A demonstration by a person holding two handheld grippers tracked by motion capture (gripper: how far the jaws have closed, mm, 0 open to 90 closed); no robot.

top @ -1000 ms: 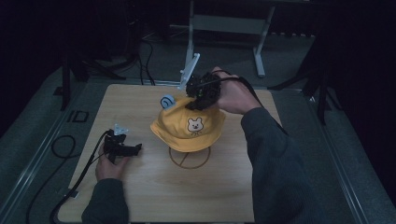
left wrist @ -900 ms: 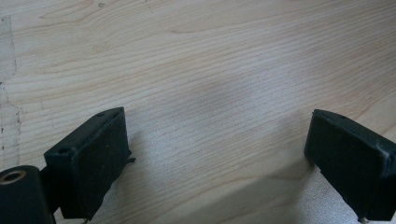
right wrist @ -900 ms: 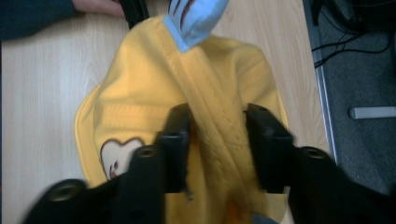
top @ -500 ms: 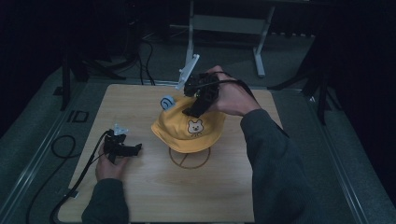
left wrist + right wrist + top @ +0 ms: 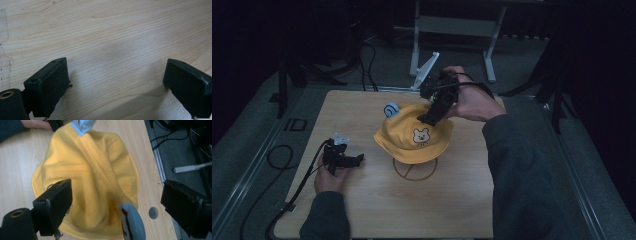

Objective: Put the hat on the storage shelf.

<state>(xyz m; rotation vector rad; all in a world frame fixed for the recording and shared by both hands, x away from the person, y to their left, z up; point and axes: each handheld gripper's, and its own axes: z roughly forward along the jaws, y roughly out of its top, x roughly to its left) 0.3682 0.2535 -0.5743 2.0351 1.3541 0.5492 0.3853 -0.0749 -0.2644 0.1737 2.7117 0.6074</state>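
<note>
At seven o'clock on the table [image 5: 377, 210], the left gripper [image 5: 343, 159] rests low in the person's hand, its jaws spread wide over bare wood. At the centre a yellow hat [image 5: 414, 136] with a bear face sits on a wire stand [image 5: 415, 170]. Just past it, at one o'clock, the right gripper [image 5: 434, 111] hovers over the crown with jaws spread wide, gripping nothing.
</note>
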